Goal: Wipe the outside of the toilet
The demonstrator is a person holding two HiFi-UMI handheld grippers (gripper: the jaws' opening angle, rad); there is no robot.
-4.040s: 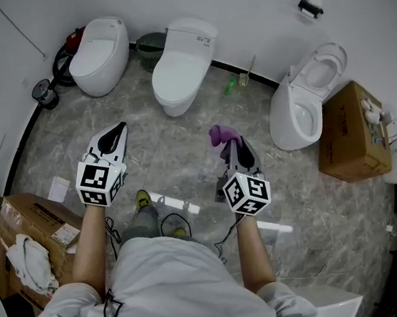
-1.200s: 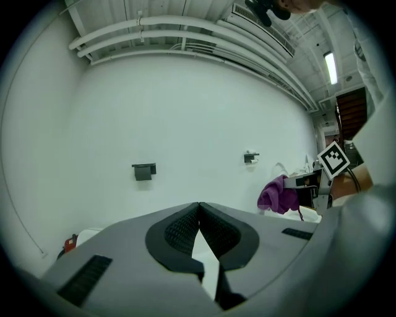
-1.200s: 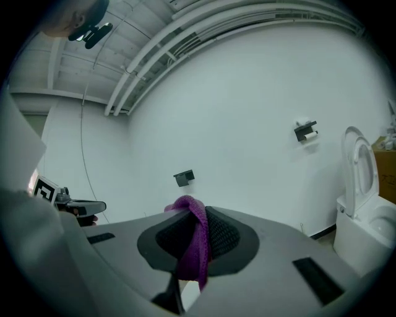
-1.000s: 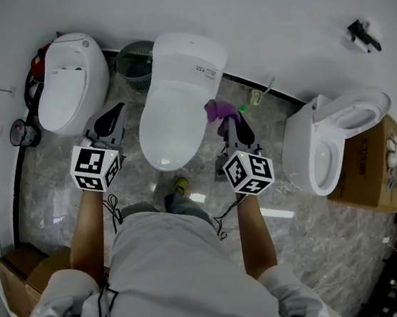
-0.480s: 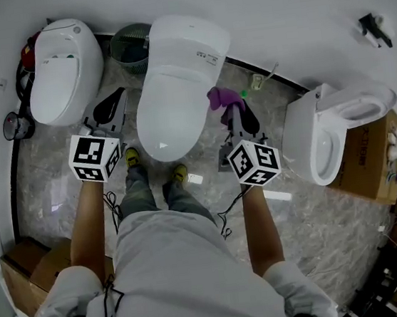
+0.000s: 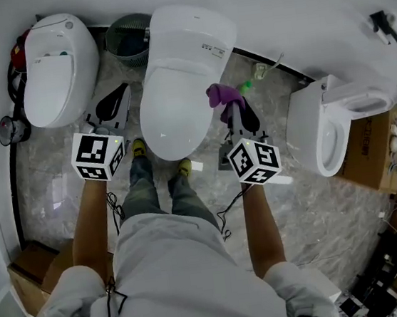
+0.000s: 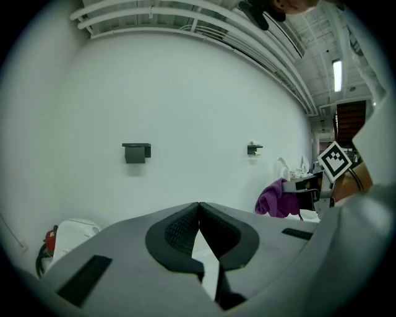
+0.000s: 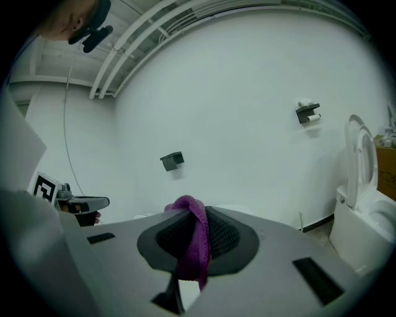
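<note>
A white toilet point(image 6: 179, 85) with its lid down stands right in front of me, against the white wall. A purple cloth point(image 6: 221, 95) hangs at the toilet's right side, and my right gripper point(image 6: 229, 104) is shut on it; the right gripper view has the cloth point(image 8: 193, 238) pinched between the jaws. My left gripper point(image 6: 114, 100) hovers at the toilet's left side, jaws shut with nothing between them point(image 7: 199, 207). Both grippers are level with the bowl and apart from it.
A second closed toilet point(image 6: 54, 68) stands at the left, with a dark mesh bin point(image 6: 124, 34) between the two. At the right is an open-lidded toilet point(image 6: 338, 126) beside a cardboard box point(image 6: 375, 150). A green bottle point(image 6: 245, 86) lies near the wall. My feet point(image 6: 140, 148) touch the bowl's front.
I have walked up to the middle toilet; it has grown larger and now sits between the two grippers. Both grippers keep their states, the cloth still held.
</note>
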